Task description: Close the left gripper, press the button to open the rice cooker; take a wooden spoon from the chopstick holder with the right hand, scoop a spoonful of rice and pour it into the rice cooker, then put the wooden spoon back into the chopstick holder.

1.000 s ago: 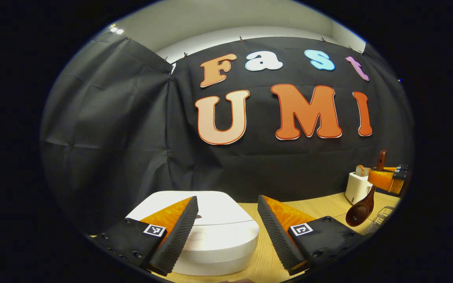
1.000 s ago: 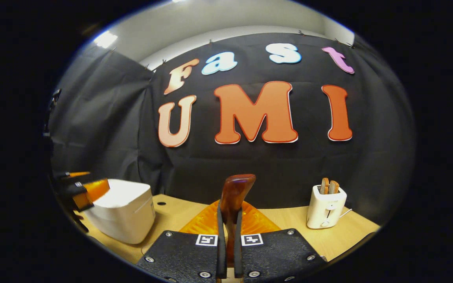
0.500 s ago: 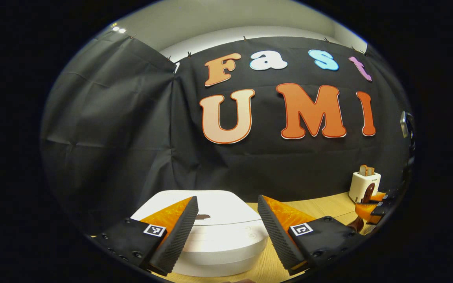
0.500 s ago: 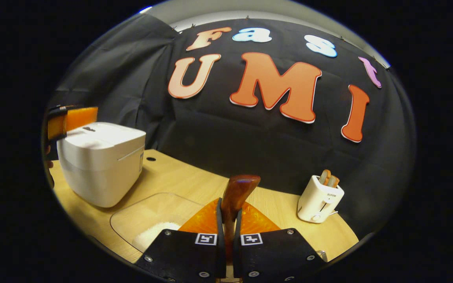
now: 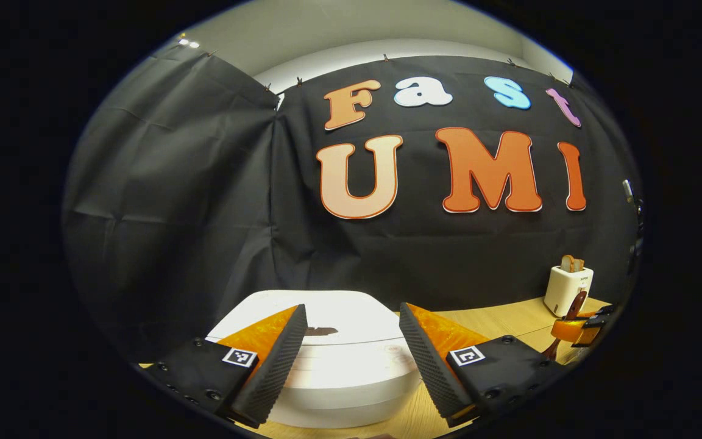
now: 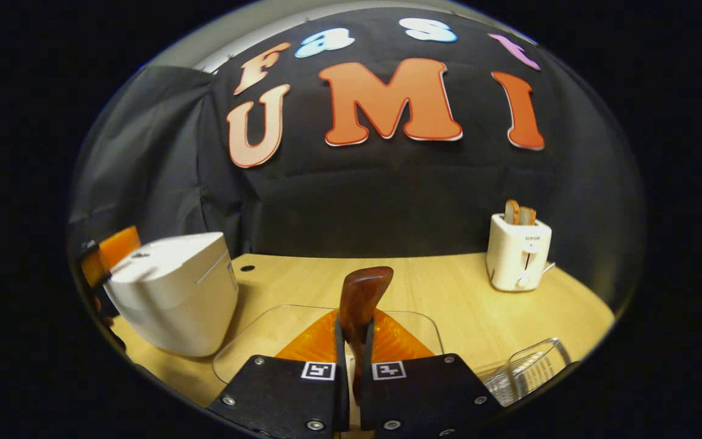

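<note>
wooden spoon (image 6: pixel 360 299) | clamped upright in right gripper (image 6: pixel 351 366) | left gripper (image 5: pixel 351 360) spread above rice cooker (image 5: pixel 351 360)

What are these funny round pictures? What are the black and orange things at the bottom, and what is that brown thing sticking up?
Those are two grabbing tools, each with two fingers, that a person holds, one in each hand. A little camera rides on each tool and looks forward over its fingers, which makes the pictures round.

In the left gripper view, the left gripper has its fingers spread wide apart, holding nothing. Just past them sits a white rice cooker with its lid down.

In the right gripper view, the right gripper has its fingers pinched on a brown wooden spoon; you see its handle poking up.

All this is on a wooden table. There is also a clear tray below the spoon, a white toaster with bread in it, and a wire rack at the right.
</note>
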`<state>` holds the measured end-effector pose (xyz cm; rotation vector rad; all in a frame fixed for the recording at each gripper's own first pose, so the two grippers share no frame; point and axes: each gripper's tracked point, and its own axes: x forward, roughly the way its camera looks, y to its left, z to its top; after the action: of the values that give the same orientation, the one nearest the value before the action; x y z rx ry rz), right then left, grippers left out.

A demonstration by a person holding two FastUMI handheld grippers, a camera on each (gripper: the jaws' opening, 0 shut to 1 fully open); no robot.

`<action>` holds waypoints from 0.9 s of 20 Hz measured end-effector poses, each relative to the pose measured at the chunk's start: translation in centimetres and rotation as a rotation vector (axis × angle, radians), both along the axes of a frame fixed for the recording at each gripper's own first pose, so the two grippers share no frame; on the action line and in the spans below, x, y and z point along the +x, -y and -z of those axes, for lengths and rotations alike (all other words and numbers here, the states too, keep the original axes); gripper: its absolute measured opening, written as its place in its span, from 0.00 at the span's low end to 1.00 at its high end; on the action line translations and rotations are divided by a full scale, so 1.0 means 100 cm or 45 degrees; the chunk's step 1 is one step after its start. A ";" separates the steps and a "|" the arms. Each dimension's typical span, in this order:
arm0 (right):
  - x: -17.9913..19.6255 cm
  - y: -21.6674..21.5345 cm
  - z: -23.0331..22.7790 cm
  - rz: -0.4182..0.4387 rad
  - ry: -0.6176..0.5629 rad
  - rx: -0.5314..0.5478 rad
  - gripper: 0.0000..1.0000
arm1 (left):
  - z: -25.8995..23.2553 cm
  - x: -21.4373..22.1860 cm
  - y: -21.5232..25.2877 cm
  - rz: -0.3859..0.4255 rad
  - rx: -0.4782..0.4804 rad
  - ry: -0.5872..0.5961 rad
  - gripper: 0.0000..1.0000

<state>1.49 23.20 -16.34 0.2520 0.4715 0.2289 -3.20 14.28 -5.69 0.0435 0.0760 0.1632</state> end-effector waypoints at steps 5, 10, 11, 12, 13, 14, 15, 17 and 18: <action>-0.002 -0.030 -0.001 0.017 -0.076 0.163 0.07 | -0.001 -0.004 -0.009 -0.024 0.003 0.005 0.99; 0.001 -0.045 0.006 0.038 -0.224 0.391 0.08 | -0.001 -0.007 -0.018 -0.040 0.001 0.007 0.99; 0.002 -0.044 0.012 0.058 -0.275 0.448 0.08 | -0.003 -0.008 -0.021 -0.046 -0.002 0.008 0.99; 0.004 -0.043 0.017 0.074 -0.327 0.517 0.07 | -0.002 -0.008 -0.023 -0.049 -0.004 0.009 0.99; 0.004 -0.043 0.023 0.088 -0.378 0.580 0.07 | -0.002 -0.008 -0.024 -0.051 -0.007 0.009 0.99; 0.005 -0.043 0.026 0.101 -0.421 0.653 0.07 | 0.000 -0.008 -0.024 -0.048 -0.012 0.009 0.98; 0.004 -0.042 0.029 0.118 -0.454 0.720 0.07 | 0.001 -0.008 -0.024 -0.048 -0.013 0.007 0.98; 0.011 -0.038 0.028 0.161 -0.479 0.828 0.07 | -0.001 -0.009 -0.026 -0.053 -0.011 0.004 0.98; 0.015 -0.035 0.025 0.177 -0.476 0.869 0.08 | 0.001 -0.009 -0.027 -0.056 -0.010 0.003 0.98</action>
<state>2.94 26.68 -18.82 1.0036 0.7340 0.2010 -4.08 16.96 -5.83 0.0336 0.0756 0.2068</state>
